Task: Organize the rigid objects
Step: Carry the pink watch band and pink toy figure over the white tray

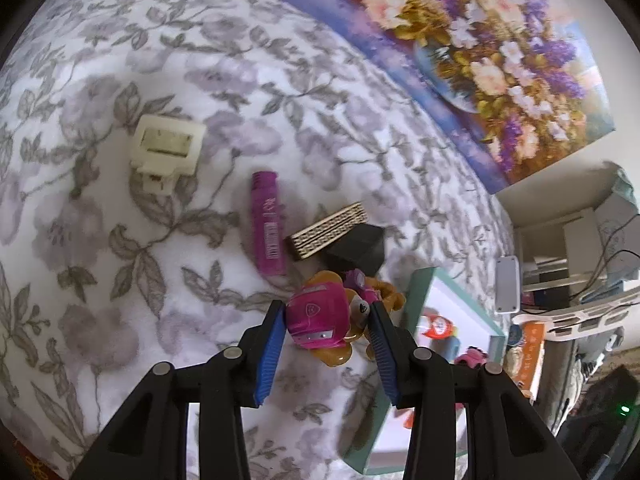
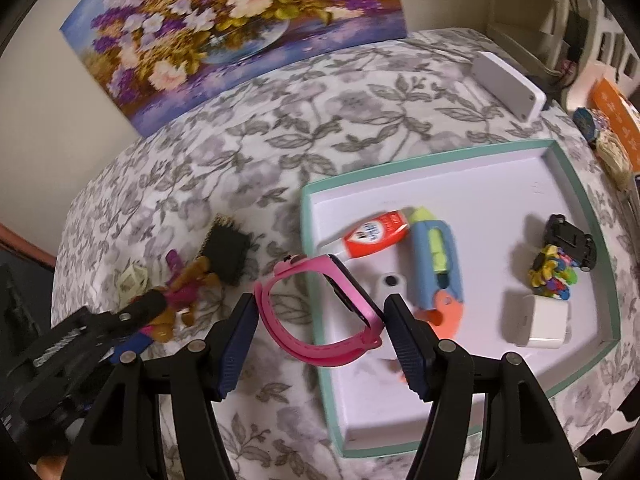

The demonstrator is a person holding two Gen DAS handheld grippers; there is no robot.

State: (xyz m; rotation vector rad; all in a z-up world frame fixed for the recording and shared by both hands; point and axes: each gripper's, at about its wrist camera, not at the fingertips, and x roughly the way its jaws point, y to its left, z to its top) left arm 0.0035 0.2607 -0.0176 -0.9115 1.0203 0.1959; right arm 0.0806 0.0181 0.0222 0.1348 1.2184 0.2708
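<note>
Surface: flower-patterned bedspread (image 1: 120, 60) on a bed, with a floral painting (image 2: 224, 20) leaning against the wall behind it.
Landmark: teal-rimmed tray (image 2: 592, 236); every place below is given relative to it.
Cream plastic part (image 1: 166, 146): farthest left of the tray, lying alone on the bedspread.
Purple tube (image 1: 267, 222): left of the tray, beside a patterned box (image 1: 328, 230) that leans on a black block (image 1: 356, 250).
Toy pup figure (image 1: 320, 320): just left of the tray's near-left corner, on the bedspread.
Left gripper (image 1: 328, 344): jaws spread, one on each side of the figure; I cannot tell whether the pads touch it.
Handling, figure: likely hard, light, glossy plastic, so a bit slippery; the broad pink back looks like the best place to take it, not the thin limbs.
Pink watch (image 2: 320, 312): hanging over the tray's left rim.
Right gripper (image 2: 320, 334): jaws spread wide, with the watch band looped between them; its screen end seems to be against the right pad, the left pad apart from it.
Handling, watch: light, with a flexible strap and stiff body; grip the body, since the strap would probably squash.
Inside tray: glue bottle (image 2: 372, 234), blue utility knife (image 2: 438, 264), toy car (image 2: 570, 238), white adapter (image 2: 544, 326).
</note>
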